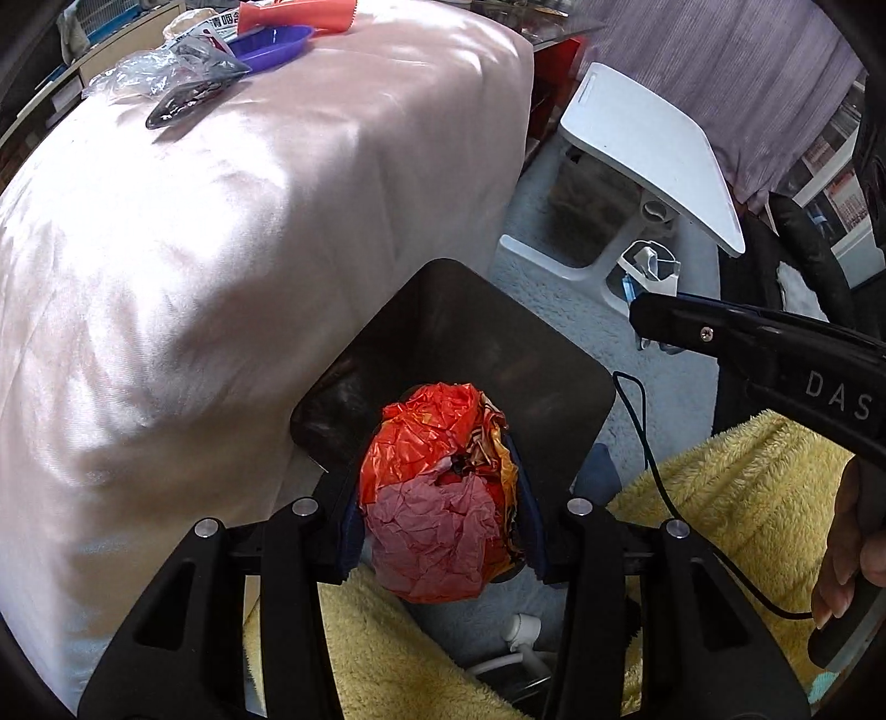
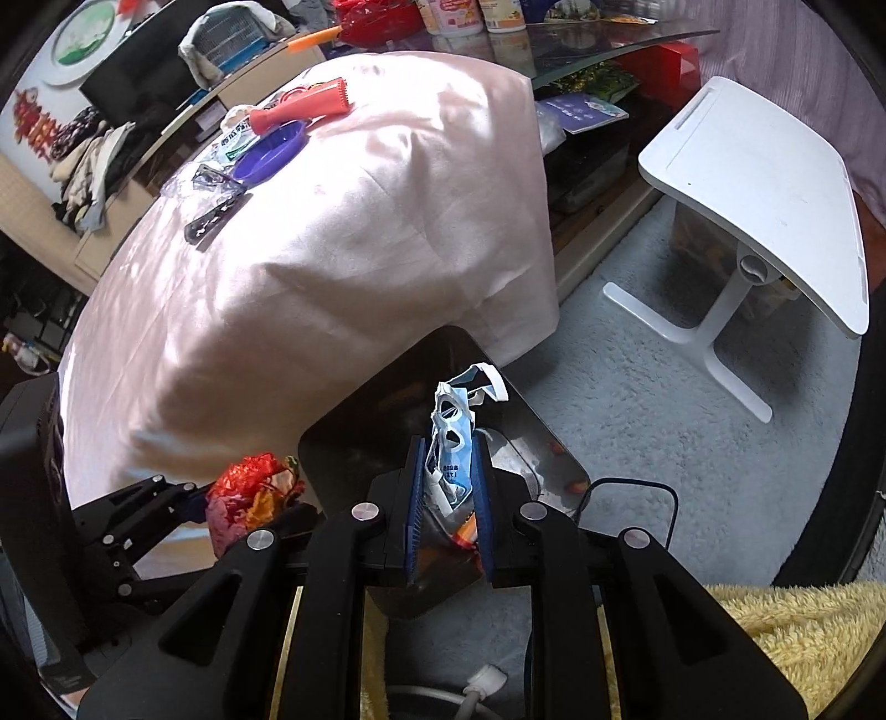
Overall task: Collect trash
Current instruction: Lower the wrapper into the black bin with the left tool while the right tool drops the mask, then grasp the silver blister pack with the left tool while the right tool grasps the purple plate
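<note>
In the left wrist view my left gripper [image 1: 437, 498] is shut on a crumpled orange, red and pink wrapper ball [image 1: 437, 487]. It hangs over the open top of a dark bin [image 1: 470, 332] on the floor. My right gripper [image 2: 448, 459] is shut on a crumpled white and blue wrapper [image 2: 454, 421], also above the bin [image 2: 376, 421]. The right gripper [image 1: 637, 315] shows from the side at the bin's right corner, with its wrapper [image 1: 650, 271] sticking out. In the right wrist view, the left gripper [image 2: 221, 498] and its wrapper ball [image 2: 252, 493] sit at the bin's left edge.
A pink-draped surface [image 1: 221, 249] rises left of the bin, with clear plastic bags [image 1: 166, 77], a purple dish [image 1: 271, 47] and an orange-red tool [image 2: 302, 108] at its far end. A white side table [image 2: 764, 188] stands on grey carpet to the right. Yellow fleece [image 1: 747, 498] and a black cable [image 1: 637, 415] lie near.
</note>
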`<state>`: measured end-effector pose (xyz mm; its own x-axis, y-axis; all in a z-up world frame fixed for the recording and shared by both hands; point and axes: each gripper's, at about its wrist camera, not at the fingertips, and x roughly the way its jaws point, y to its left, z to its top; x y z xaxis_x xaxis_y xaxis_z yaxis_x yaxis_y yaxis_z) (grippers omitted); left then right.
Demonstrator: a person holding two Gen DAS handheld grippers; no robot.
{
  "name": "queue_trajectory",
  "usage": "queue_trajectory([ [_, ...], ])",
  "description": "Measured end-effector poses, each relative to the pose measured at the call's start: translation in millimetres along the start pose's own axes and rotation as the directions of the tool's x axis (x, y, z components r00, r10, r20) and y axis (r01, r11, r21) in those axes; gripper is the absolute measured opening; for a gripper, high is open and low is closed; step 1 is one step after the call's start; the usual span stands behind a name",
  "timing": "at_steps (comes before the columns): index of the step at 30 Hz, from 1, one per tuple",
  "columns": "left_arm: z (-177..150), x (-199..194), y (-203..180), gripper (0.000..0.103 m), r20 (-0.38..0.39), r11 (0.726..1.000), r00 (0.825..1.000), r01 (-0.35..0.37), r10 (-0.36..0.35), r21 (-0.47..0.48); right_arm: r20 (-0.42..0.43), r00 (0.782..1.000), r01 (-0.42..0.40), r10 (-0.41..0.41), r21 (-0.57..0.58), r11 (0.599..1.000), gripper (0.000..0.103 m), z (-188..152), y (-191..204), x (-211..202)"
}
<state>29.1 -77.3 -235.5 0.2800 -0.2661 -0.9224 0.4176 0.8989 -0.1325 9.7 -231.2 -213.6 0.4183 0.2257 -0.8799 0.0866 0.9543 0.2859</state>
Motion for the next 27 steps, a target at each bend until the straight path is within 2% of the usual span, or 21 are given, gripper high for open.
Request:
queue_trajectory([
  [2,0,0,1,0.045,0.001,1.0,1.0,0.002,-0.002,-0.006,0.001,1.0,-0.001,0.001,0.001,1.0,0.022,2,1,1],
  [5,1,-2,2,0.05,0.003,1.0,1.0,-0.003,0.003,-0.013,0.005,1.0,-0.013,0.013,0.004,1.0,0.034,3,2,-1],
  [9,3,-8,5,0.059,0.014,1.0,1.0,-0.002,0.002,-0.022,0.016,1.0,-0.022,0.022,0.011,1.0,0.035,6,2,-4],
  [13,3,-22,9,0.075,0.044,1.0,0.999,-0.018,0.019,-0.026,0.031,0.999,-0.018,0.018,0.018,1.0,0.037,8,-1,-11],
  [16,6,-41,14,0.085,0.084,0.999,0.996,-0.032,0.035,-0.032,0.058,0.998,0.001,-0.002,0.024,1.0,0.052,13,-3,-20],
  [18,8,-57,21,0.09,0.119,0.998,0.991,-0.05,0.054,-0.041,0.084,0.996,0.012,-0.015,0.033,0.999,0.072,18,-4,-27],
  [19,9,-64,24,0.093,0.134,0.997,0.989,-0.06,0.066,-0.049,0.101,0.995,0.011,-0.015,0.037,0.999,0.076,22,-4,-31],
  [24,20,-94,52,0.095,0.191,0.99,0.975,-0.097,0.116,-0.107,0.147,0.989,0.008,-0.01,0.015,1.0,0.086,45,5,-42],
  [27,32,-101,69,0.095,0.207,0.983,0.966,-0.127,0.153,-0.134,0.16,0.987,0.012,-0.011,-0.005,1.0,0.088,60,13,-43],
])
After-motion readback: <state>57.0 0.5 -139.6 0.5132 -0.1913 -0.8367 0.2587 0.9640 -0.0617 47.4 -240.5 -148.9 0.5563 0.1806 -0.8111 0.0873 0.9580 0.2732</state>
